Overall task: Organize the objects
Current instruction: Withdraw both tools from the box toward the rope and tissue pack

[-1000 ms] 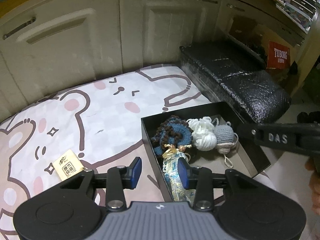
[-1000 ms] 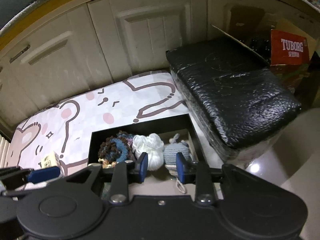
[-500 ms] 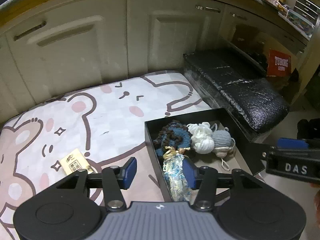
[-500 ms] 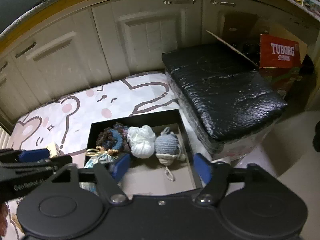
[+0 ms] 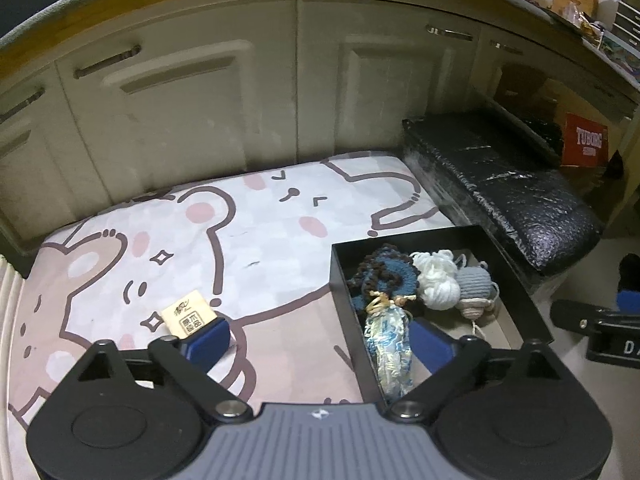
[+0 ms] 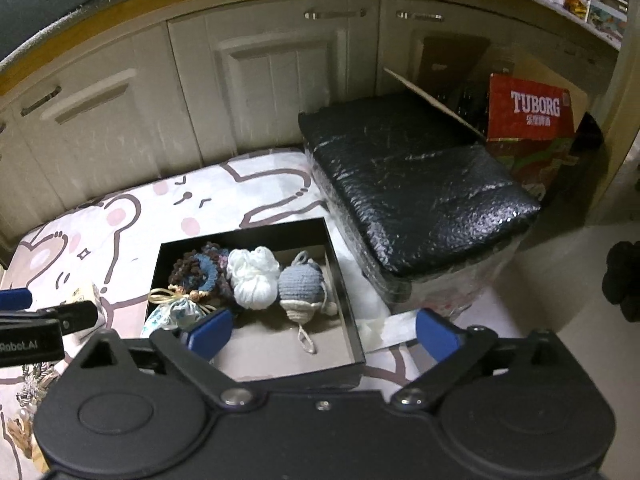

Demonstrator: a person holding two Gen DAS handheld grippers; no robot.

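A black box [image 5: 404, 235] [image 6: 345, 280] lies on the bear-print mat. It holds a blue-brown crochet piece [image 5: 380, 272] [image 6: 200, 270], a white yarn ball [image 5: 438, 280] [image 6: 254, 278], a grey crochet charm [image 5: 474, 284] [image 6: 300, 286] and a blue-white pouch [image 5: 390, 344] [image 6: 176, 314]. A small wooden block [image 5: 188, 314] [image 6: 86, 294] lies on the mat left of the box. My left gripper [image 5: 320, 342] hangs over the box's left wall, jaws opening, pads touching nothing. My right gripper [image 6: 322, 336] hovers over the box's near right part, jaws opening, holding nothing.
A black wrapped bundle [image 6: 412, 176] lies right of the mat [image 5: 256, 216], with a red Tuborg carton [image 6: 532, 112] behind it. Cream cabinet doors [image 5: 200, 112] close off the back. Some beaded cords [image 6: 28, 392] lie at the mat's near left. A dark object [image 6: 624, 276] sits on the floor.
Both grippers' jaws have spread from narrow to wide. Both hands have drawn back and up a little from the box, so more of the mat and cabinets shows.
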